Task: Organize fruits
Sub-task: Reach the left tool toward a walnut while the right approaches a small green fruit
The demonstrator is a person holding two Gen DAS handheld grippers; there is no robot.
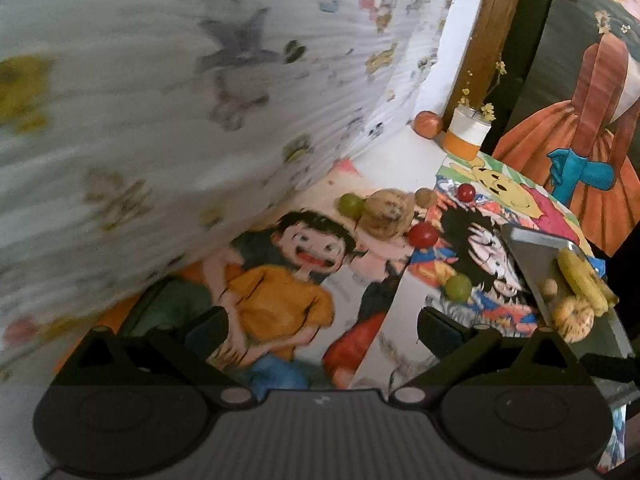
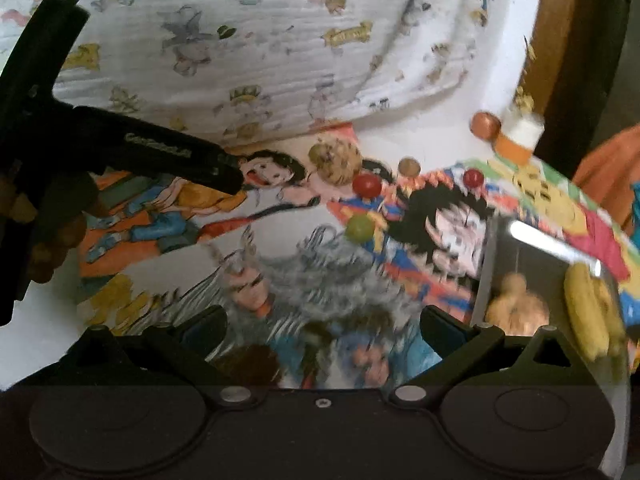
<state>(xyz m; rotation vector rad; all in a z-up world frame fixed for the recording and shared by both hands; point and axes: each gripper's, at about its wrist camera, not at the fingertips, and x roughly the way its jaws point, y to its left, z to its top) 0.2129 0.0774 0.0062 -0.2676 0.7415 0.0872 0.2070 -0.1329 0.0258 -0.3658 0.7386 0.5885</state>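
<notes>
Loose fruits lie on a table covered with cartoon posters: a speckled tan melon (image 1: 386, 213) (image 2: 335, 160), a green fruit (image 1: 351, 204) beside it, a second green fruit (image 1: 458, 287) (image 2: 360, 228), a red fruit (image 1: 423, 235) (image 2: 367, 185), a small red fruit (image 1: 465, 192) (image 2: 472, 178) and a small brown fruit (image 1: 425, 197) (image 2: 409, 167). A metal tray (image 1: 532, 256) (image 2: 516, 252) at the right holds bananas (image 1: 582, 278) (image 2: 588, 312), an orange lumpy fruit (image 1: 574, 320) (image 2: 518, 308) and a small brown fruit (image 1: 549, 288). My left gripper (image 1: 320, 326) is open and empty above the posters; it also shows in the right wrist view (image 2: 228, 174). My right gripper (image 2: 320, 326) is open and empty.
A printed white cloth (image 1: 180, 100) (image 2: 260, 48) hangs behind the table. An orange-and-white cup with yellow flowers (image 1: 466, 132) (image 2: 518, 138) and an orange fruit (image 1: 427, 124) (image 2: 485, 124) stand at the back by a wooden frame (image 1: 492, 28).
</notes>
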